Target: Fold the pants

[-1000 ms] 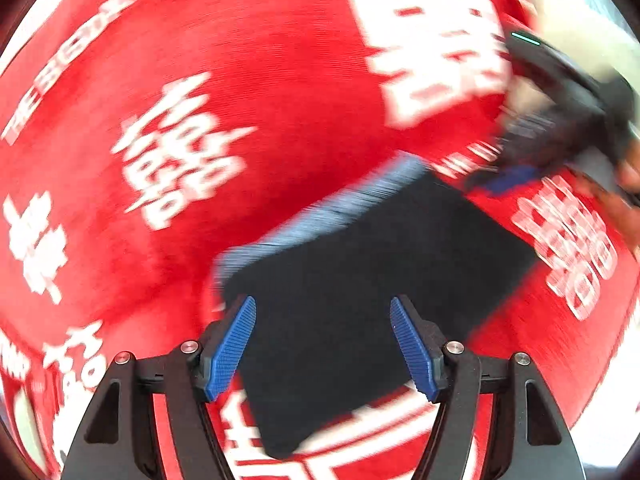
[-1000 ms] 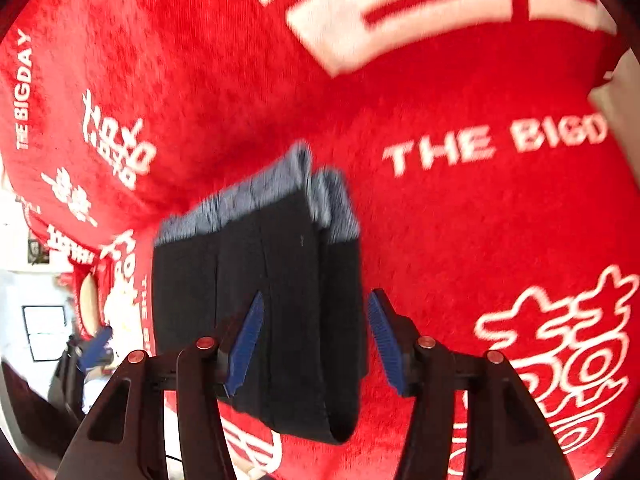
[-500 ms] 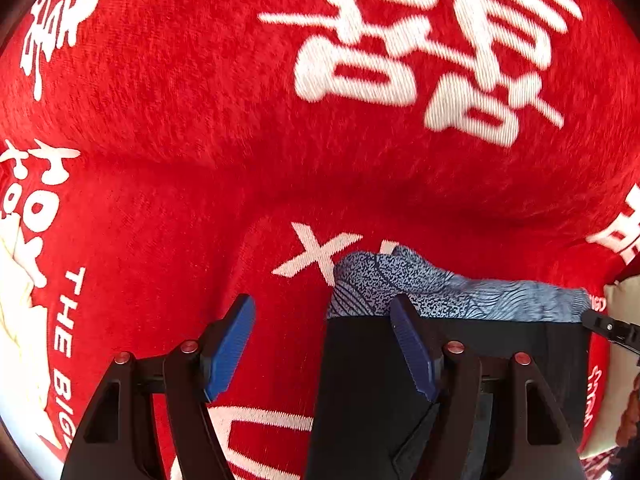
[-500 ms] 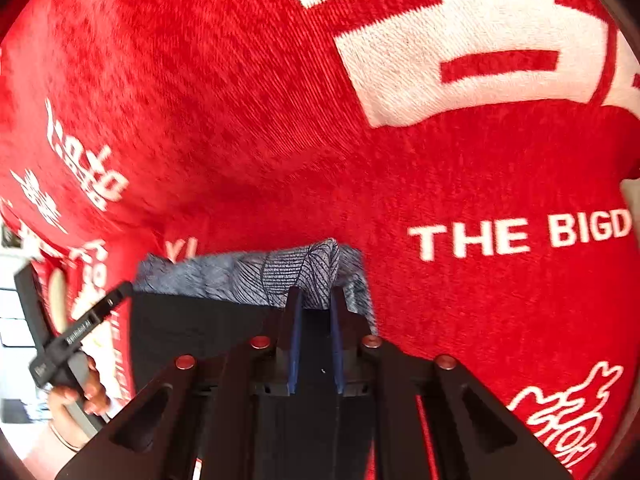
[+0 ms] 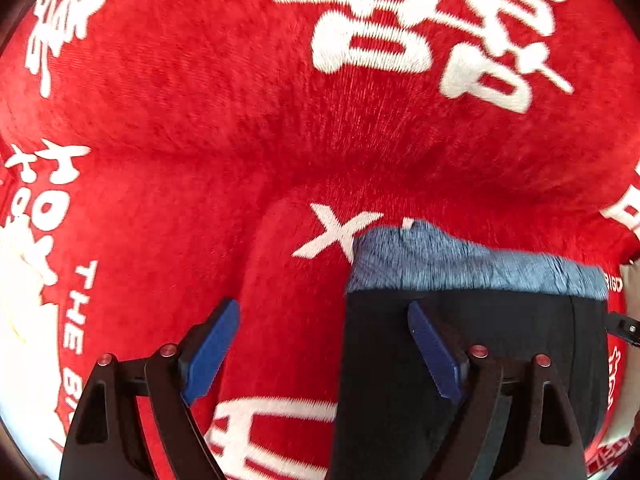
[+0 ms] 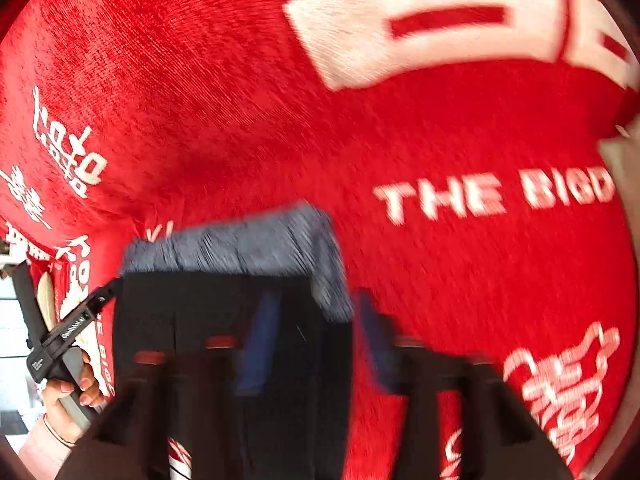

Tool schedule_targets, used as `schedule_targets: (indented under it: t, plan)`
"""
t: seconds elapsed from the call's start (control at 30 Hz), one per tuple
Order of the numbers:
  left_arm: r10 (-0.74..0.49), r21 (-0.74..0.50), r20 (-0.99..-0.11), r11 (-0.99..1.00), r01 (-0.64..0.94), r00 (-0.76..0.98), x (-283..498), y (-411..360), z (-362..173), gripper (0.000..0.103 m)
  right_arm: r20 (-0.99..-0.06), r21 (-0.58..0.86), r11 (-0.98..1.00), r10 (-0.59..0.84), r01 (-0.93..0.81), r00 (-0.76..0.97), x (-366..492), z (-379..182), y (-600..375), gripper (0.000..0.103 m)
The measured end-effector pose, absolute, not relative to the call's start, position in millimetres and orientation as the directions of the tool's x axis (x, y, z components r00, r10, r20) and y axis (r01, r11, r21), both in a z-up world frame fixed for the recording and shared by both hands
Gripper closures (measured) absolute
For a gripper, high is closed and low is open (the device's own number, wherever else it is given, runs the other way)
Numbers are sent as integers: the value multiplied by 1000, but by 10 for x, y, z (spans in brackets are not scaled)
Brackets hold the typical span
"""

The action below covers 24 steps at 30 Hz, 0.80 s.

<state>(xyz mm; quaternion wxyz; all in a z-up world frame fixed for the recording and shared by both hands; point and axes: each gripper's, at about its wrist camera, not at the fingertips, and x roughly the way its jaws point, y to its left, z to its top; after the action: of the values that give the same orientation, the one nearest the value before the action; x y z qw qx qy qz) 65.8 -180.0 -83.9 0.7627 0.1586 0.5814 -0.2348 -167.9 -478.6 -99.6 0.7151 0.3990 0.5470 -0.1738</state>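
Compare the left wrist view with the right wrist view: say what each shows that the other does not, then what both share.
Only the left wrist view shows the left gripper from behind, jaws wide apart over the left edge of the pants, and a white X printed beside the waistband.

Only the right wrist view shows the person's left hand on its gripper handle, the words THE BIGD, and the blurred right gripper, whose jaws have just been opening, astride the pants' right edge.

Both show the folded dark pants with a grey-blue waistband on the red blanket.
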Motion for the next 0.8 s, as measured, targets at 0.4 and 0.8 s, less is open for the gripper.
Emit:
schedule_targets:
  t: [0.4, 0.8]
  plan:
    - [-156, -69, -983, 810, 582, 101, 5, -1476, -769, 15, -772, 619, 315, 411, 719, 485, -2668, -1080, -4158, 44]
    - [-147, -77, -986, 816, 573, 77, -34, -1507, -819, 15, -906, 424, 558, 260, 713, 335, -2357, -1002, -4078, 75]
